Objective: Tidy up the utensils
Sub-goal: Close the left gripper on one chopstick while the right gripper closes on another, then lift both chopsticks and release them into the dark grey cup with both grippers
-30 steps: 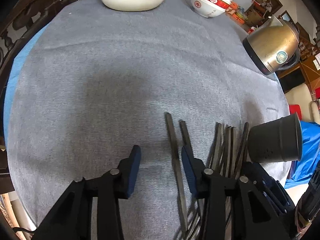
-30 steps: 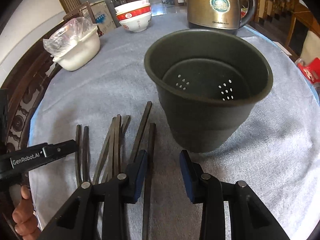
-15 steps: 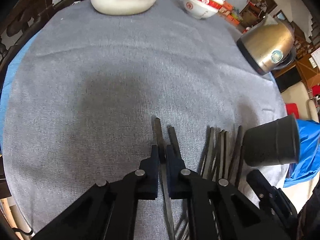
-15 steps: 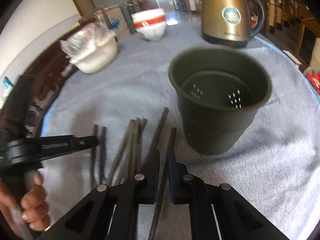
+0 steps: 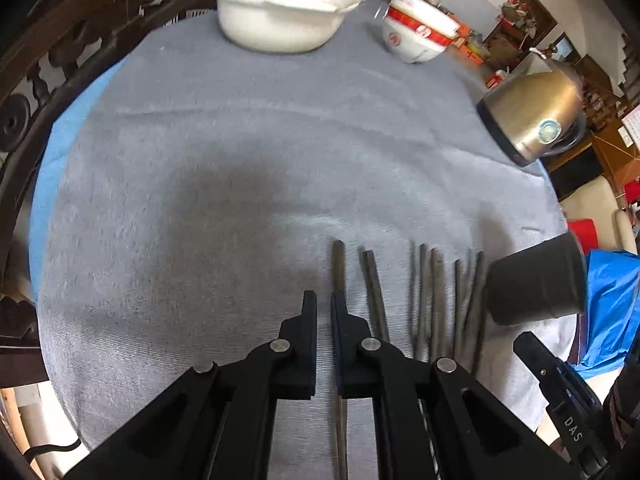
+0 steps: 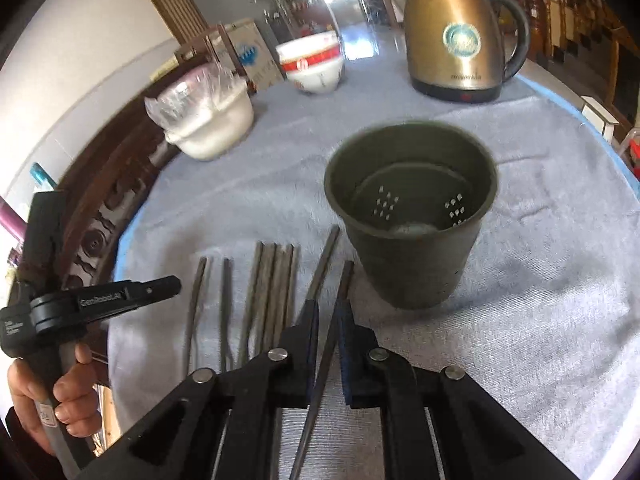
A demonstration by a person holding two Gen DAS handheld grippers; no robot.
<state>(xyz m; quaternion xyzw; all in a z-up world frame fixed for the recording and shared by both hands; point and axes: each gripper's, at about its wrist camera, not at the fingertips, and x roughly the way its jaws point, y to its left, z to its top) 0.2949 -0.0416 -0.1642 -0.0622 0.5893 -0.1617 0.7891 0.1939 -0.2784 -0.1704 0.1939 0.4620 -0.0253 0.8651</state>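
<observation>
Several dark chopsticks lie side by side on the grey cloth, also in the right wrist view. My left gripper is shut on the leftmost chopstick, which sticks out ahead of the fingers. My right gripper is shut on the rightmost chopstick, lifted a little off the cloth beside the dark green holder cup. The cup stands upright and holds nothing; it shows at the right in the left wrist view.
A gold kettle stands behind the cup. A red-and-white bowl and a white bowl with a plastic bag sit at the far side. The round table's edge and a carved wooden chair are to the left.
Both grippers went from open to shut, each closing on a chopstick. Both have since pulled back and risen a little, the right lifting its chopstick off the cloth.
</observation>
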